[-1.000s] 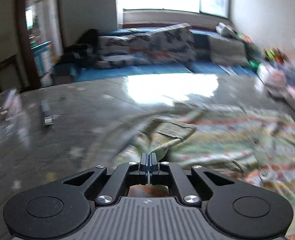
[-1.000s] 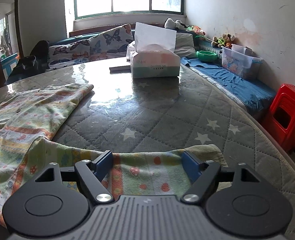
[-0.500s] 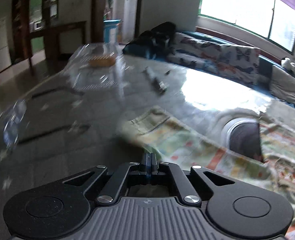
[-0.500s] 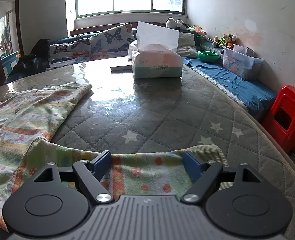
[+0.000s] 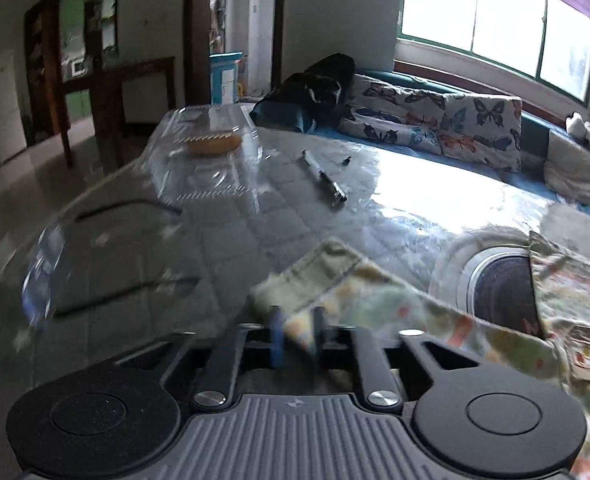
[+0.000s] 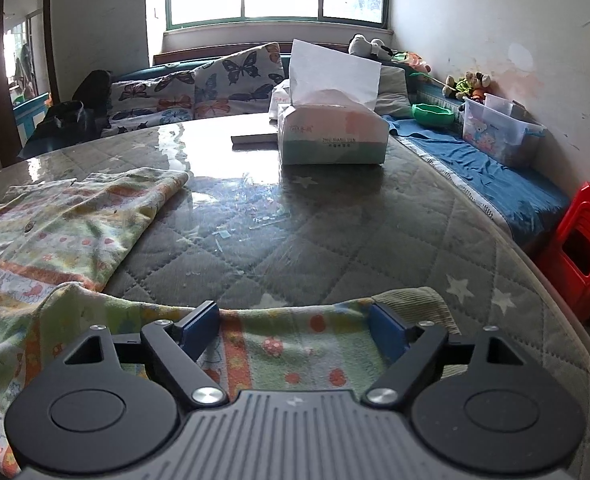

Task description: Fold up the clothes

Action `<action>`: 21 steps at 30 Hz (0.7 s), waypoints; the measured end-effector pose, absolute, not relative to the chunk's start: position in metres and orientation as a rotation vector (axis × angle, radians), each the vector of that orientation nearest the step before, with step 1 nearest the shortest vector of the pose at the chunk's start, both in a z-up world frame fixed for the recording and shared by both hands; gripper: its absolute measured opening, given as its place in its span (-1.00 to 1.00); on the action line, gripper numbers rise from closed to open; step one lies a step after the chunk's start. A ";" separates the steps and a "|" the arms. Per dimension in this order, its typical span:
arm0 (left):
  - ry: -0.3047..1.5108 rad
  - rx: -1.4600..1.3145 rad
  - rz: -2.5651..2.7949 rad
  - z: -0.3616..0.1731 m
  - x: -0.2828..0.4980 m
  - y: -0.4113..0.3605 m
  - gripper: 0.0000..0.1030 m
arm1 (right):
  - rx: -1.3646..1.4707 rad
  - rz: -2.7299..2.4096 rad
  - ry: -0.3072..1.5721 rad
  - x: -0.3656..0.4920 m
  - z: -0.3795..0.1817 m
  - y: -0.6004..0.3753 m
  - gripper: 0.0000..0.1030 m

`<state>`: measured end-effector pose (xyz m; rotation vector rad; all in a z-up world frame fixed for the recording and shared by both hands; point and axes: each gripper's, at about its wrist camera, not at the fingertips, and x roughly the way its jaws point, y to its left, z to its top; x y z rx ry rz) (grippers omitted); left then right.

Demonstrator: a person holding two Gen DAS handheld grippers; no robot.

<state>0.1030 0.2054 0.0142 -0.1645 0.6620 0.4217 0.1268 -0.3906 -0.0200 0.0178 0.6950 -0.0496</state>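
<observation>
Since the earlier frames the left tool (image 5: 297,334) has swung across the counter (image 6: 335,240) from facing the sofa to facing the doorway side, and its jaws, then pressed together on the printed garment (image 5: 375,300), have just been opening. They now stand slightly apart with a fold of the garment's ribbed cuff between the blue pads; the blur hides whether the pads press the cloth. The right tool (image 6: 293,328) has hardly moved, and its jaws have just been opening a little further. They stand wide, one pad on each side of a sleeve lying flat on the counter, with no squeeze on the cloth.

The one garment, pale with orange stripes and small prints, is spread over the near left part of the quilted, plastic-covered counter. On the same counter stand one tissue box (image 6: 333,136) with a sheet sticking up, one clear plastic container (image 5: 211,152) holding a piece of bread, and one pen (image 5: 325,178) with its cap beside it. One red stool (image 6: 583,248) stands by the counter's right edge.
</observation>
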 end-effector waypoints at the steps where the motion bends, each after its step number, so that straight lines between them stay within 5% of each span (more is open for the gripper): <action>1: 0.663 -0.138 0.422 0.012 0.111 0.206 -0.17 | 0.017 -0.049 0.695 0.127 -0.020 -0.391 0.63; 6: 0.701 -0.075 0.449 -0.002 0.136 0.210 -0.17 | 0.015 -0.046 0.695 0.130 -0.020 -0.391 0.64; 10: 0.713 -0.063 0.426 -0.005 0.139 0.208 -0.80 | 0.008 -0.035 0.695 0.136 -0.020 -0.392 0.65; 21: 0.737 -0.068 0.545 -0.004 0.083 0.200 -0.87 | -0.027 0.025 0.692 0.169 -0.020 -0.395 0.71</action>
